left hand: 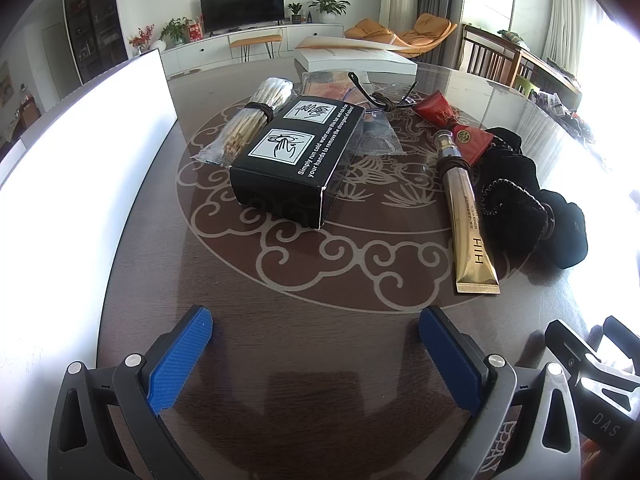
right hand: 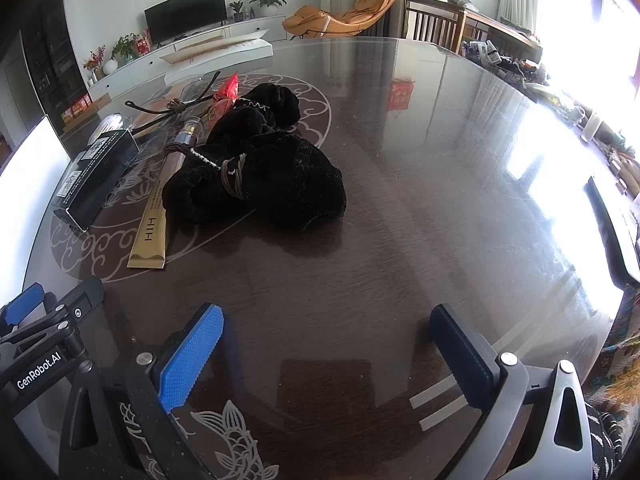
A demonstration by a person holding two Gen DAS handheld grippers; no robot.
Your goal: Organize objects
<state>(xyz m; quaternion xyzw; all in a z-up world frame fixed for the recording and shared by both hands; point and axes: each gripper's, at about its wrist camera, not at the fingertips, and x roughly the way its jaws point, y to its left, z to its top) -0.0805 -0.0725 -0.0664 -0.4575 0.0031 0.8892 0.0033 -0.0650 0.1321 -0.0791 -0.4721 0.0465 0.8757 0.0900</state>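
A black box [left hand: 298,156] with white printed panels lies mid-table, with a wrapped bundle of pale sticks [left hand: 250,122] at its left. To its right lie a gold tube [left hand: 466,216], a red packet [left hand: 440,110], a dark cord [left hand: 384,98] and a heap of black cloth pouches [left hand: 528,200]. My left gripper [left hand: 316,356] is open near the front edge, nothing between its blue pads. In the right wrist view the black pouches [right hand: 260,168], gold tube [right hand: 154,224] and black box [right hand: 94,176] sit ahead to the left. My right gripper [right hand: 328,356] is open and empty.
A bright white board [left hand: 80,184] stands along the table's left side. A flat white box [left hand: 356,60] lies at the far edge. The dark glass-topped table [right hand: 440,184] stretches bare to the right. The left gripper's body [right hand: 36,340] shows at the lower left of the right view.
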